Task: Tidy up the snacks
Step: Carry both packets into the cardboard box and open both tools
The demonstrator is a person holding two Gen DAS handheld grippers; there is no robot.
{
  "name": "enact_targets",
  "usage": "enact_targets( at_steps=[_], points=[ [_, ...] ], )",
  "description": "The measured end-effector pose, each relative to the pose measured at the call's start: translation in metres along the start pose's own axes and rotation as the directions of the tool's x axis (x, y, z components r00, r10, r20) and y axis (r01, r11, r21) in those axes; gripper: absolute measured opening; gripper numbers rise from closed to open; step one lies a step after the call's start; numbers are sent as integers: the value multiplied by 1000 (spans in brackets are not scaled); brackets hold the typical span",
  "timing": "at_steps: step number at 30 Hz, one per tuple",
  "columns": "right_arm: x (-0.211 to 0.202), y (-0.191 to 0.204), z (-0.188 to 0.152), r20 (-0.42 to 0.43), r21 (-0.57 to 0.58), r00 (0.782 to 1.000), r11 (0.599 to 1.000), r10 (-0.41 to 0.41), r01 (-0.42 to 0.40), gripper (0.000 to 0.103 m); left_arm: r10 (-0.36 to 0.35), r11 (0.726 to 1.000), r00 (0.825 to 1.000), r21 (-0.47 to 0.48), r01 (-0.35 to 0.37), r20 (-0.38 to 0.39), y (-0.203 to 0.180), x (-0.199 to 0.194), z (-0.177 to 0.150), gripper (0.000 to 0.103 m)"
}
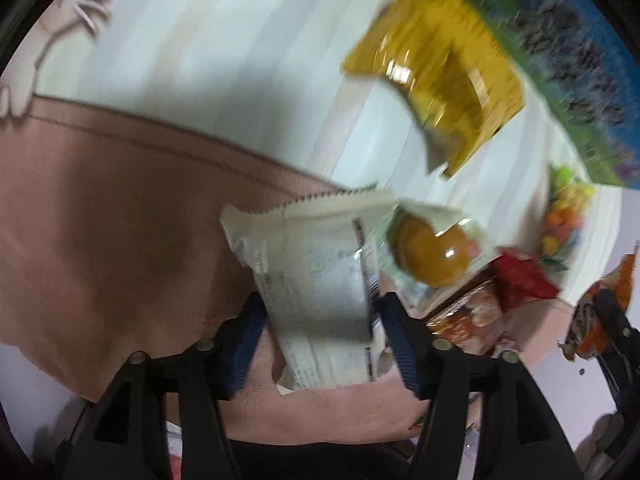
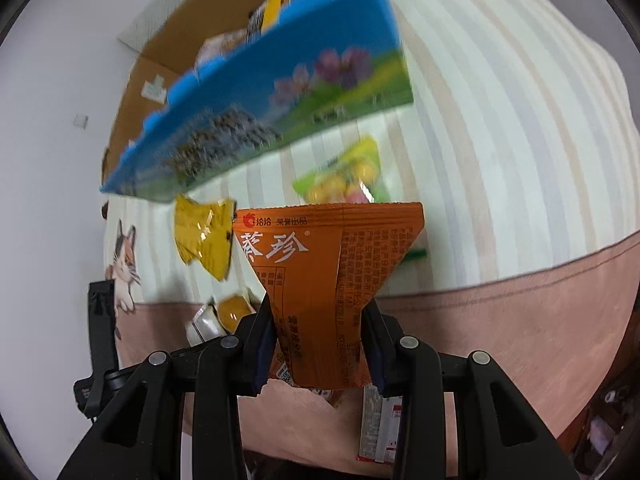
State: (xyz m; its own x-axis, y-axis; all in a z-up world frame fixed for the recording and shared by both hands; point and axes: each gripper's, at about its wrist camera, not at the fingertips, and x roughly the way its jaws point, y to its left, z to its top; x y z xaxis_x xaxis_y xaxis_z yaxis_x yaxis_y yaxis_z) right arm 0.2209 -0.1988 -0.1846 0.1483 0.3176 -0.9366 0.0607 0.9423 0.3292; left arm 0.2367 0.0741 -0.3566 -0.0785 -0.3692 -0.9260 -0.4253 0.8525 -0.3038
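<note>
The right claw (image 2: 320, 344) is clamped tight on an orange snack packet (image 2: 324, 276), pinching its lower half so the top fans out wide above the blue pads (image 2: 266, 344). The left claw (image 1: 320, 332) has a white wrapped pastry packet (image 1: 316, 264) between its fingers (image 1: 400, 336); the picture is blurred, and I cannot tell for sure whether the pads press on the wrapper or stand just off it. Both are held over a bed with a striped cream sheet (image 2: 500, 140) and a pink blanket (image 1: 100, 200). A cardboard box (image 2: 256, 120) with a blue and green printed side stands on the bed beyond, and a few packets show inside it. On the sheet near the box lie a yellow packet (image 1: 440, 80) and a clear bag of coloured sweets (image 2: 348, 176). More packets, one of them red (image 1: 520, 280), lie on the blanket to the right of the pastry in the left view, which also catches the orange packet (image 1: 600, 312) at its right edge.
</note>
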Motion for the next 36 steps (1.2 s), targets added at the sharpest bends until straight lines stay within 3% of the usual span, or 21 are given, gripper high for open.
enact_targets(
  at_steps=[4, 7, 11, 17, 20, 24, 26, 30, 36],
  points=[
    [5, 6, -7, -15, -39, 1000, 999, -10, 9, 41, 13, 1000, 997, -24, -11, 71, -1, 9, -8, 60],
    [3, 9, -9, -14, -56, 1000, 998, -10, 9, 41, 55, 998, 988, 34, -61, 146, -13, 2, -19, 57],
    [-12, 15, -6, 5, -64, 1000, 998, 21, -20, 41, 42, 994, 976, 89, -62, 213, -26, -29, -32, 57],
    [-62, 32, 18, 77, -88, 990, 990, 120, -113, 41, -35, 971, 919, 229, -61, 393, -78, -125, -34, 57],
    [-84, 46, 44, 119, -116, 983, 985, 142, -129, 41, -85, 955, 891, 291, -55, 447, -103, -173, -10, 57],
    [-95, 65, 91, 158, -140, 980, 985, 124, -102, 41, -90, 935, 868, 342, -96, 489, -130, -216, 37, 58],
    [-90, 72, 118, 153, -140, 984, 988, 93, -72, 41, -68, 927, 870, 354, -126, 488, -141, -223, 64, 58],
    [-65, 80, 164, 104, -138, 995, 990, 7, 8, 41, -13, 924, 890, 346, -164, 455, -162, -222, 128, 58],
    [-18, 78, 195, -8, -132, 995, 987, -95, 93, 41, 117, 911, 929, 334, -241, 352, -172, -184, 214, 58]
  ],
)
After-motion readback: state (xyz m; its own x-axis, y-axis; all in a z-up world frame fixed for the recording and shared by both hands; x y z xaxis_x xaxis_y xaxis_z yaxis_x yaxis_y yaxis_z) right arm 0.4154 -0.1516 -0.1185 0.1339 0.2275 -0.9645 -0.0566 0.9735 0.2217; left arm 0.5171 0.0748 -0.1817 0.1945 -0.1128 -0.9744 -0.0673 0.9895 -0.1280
